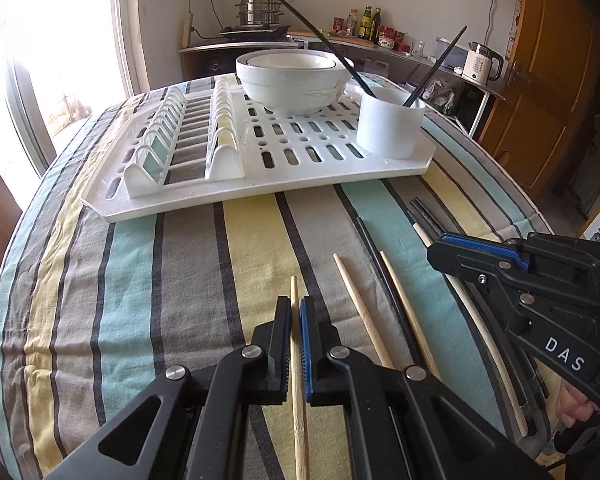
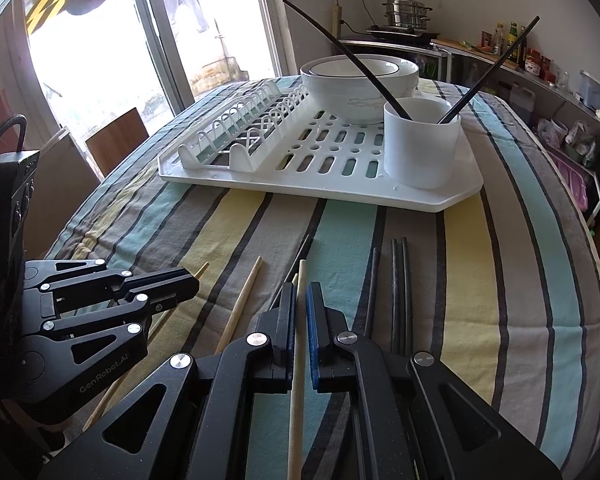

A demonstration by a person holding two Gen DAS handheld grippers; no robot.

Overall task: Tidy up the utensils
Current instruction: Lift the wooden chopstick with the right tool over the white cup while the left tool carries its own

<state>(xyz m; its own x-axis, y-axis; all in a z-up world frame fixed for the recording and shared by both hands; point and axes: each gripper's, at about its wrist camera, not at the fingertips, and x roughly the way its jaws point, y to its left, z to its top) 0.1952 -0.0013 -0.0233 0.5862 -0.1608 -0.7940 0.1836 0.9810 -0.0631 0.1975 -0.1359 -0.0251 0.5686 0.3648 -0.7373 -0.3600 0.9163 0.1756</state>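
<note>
Chopsticks are scattered across the near half of a round table under a striped cloth (image 1: 140, 280) of woven teal, yellow and grey bands. Left gripper (image 1: 295, 320) is clenched on a pale wooden chopstick (image 1: 299, 408), a slim round stick whose long axis runs near-to-far with its narrow tip poking out past the pads toward the rack. Right gripper (image 2: 300, 308) is likewise clamped on a second wooden chopstick (image 2: 298, 392), also lying near-to-far along the fingers.

Loose on the cloth between and around the grippers: more wooden sticks (image 1: 362, 312) and several matte black chopsticks (image 2: 400, 292), all roughly parallel, tips pointing far.

Farther back sits a white plastic drying rack (image 1: 260, 184) — slotted flat tray, with rows of arched plate dividers on its left. Right corner holds a smooth white cylindrical cup (image 1: 390, 128) with two black chopsticks (image 1: 312, 36) standing in it, leaning apart in a V. Behind it, glossy white bowls (image 1: 294, 80) are stacked — dark-rimmed.
</note>
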